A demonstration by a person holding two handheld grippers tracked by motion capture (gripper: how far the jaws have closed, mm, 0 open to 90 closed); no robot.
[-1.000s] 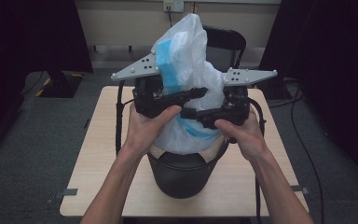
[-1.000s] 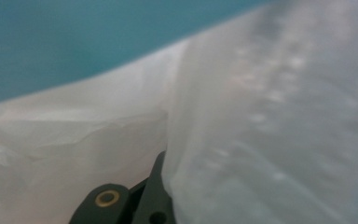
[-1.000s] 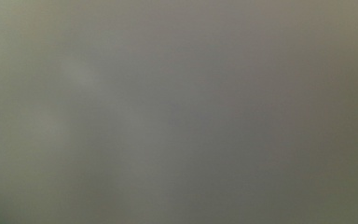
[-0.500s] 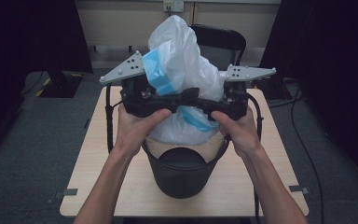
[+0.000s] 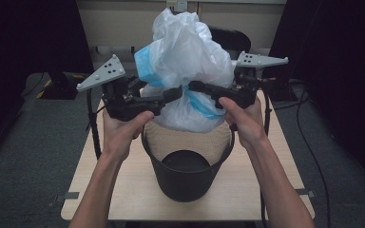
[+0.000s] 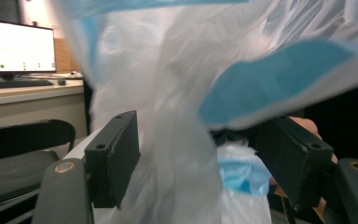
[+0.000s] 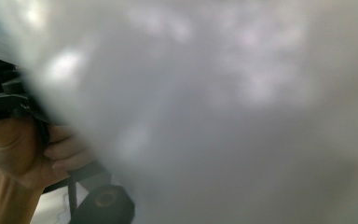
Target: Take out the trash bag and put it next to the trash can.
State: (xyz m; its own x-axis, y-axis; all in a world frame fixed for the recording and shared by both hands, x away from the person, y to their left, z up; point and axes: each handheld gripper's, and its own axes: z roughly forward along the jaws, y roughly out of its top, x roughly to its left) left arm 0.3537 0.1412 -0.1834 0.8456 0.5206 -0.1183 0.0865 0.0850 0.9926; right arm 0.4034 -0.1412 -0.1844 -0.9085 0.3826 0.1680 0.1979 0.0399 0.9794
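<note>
A white plastic bag [image 5: 190, 52] with blue trim hangs above a black bucket [image 5: 185, 180] on the wooden table [image 5: 266, 190]. My left gripper [image 5: 173, 92] reaches in from the left. In the left gripper view its jaws have just been opening and my left gripper [image 6: 203, 163] stands open, with loose bag film [image 6: 168, 93] hanging between the pads. My right gripper [image 5: 192, 86] comes from the right, shut on the bag's side. White bag film [image 7: 237, 116] hides its jaws in the right gripper view, where the person's other hand [image 7: 18, 144] shows at the left.
A black chair [image 5: 230, 38] stands behind the table. A cable [image 5: 92, 128] trails down from the left gripper. A lit monitor [image 6: 16, 46] on a desk and a second chair [image 6: 23, 135] lie farther off.
The two hands have drawn apart and the bag has come up out of the bucket, baring its mouth. The left jaws have opened off the bag.
</note>
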